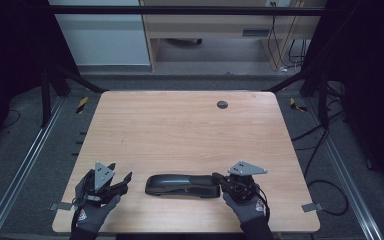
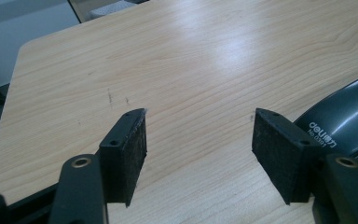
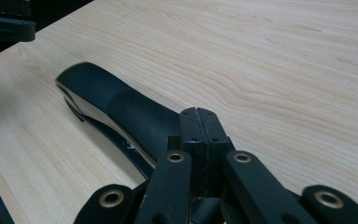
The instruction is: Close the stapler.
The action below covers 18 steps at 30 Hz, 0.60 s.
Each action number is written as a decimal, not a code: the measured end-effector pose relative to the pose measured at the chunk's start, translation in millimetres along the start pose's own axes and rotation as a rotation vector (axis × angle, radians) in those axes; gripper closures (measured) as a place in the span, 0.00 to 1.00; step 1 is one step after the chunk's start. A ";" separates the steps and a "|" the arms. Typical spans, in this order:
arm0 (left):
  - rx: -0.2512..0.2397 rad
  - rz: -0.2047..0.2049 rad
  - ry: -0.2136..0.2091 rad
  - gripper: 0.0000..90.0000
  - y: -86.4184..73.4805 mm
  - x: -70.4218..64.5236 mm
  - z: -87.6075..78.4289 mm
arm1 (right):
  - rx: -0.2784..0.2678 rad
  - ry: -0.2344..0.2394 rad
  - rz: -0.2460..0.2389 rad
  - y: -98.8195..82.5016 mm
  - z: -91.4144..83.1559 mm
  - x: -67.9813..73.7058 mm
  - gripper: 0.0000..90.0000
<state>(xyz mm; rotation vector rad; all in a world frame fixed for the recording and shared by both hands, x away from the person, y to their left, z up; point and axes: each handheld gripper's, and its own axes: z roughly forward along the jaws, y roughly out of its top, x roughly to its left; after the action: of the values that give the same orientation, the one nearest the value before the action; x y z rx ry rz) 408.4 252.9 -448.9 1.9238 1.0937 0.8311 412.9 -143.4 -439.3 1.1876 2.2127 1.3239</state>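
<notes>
Black stapler (image 1: 182,185) lies on the desk (image 1: 180,130); right gripper (image 1: 228,183), fingers together, seemingly presses its end, so left gripper (image 1: 122,181), fingers apart, should next close in.

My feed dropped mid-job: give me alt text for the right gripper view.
The right gripper has its jaws pressed shut, resting against the near end of a long black stapler lying on the light wooden table. The stapler stretches away toward the upper left.
</notes>
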 end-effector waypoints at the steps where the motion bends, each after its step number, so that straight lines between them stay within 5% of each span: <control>1: 0.004 -0.003 0.001 0.39 -1.6 0.6 -0.1 | -0.002 -0.002 -0.001 -0.5 0.3 0.0 1.00; 18: 0.023 -0.023 0.015 0.39 -9.7 6.5 3.0 | 0.026 -0.019 0.013 -7.1 4.6 0.1 1.00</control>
<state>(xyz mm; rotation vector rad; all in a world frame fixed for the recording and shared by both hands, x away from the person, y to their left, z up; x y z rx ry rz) 409.7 261.1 -457.5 1.9226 1.1372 0.8251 412.1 -142.3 -447.6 1.2211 2.2193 1.2867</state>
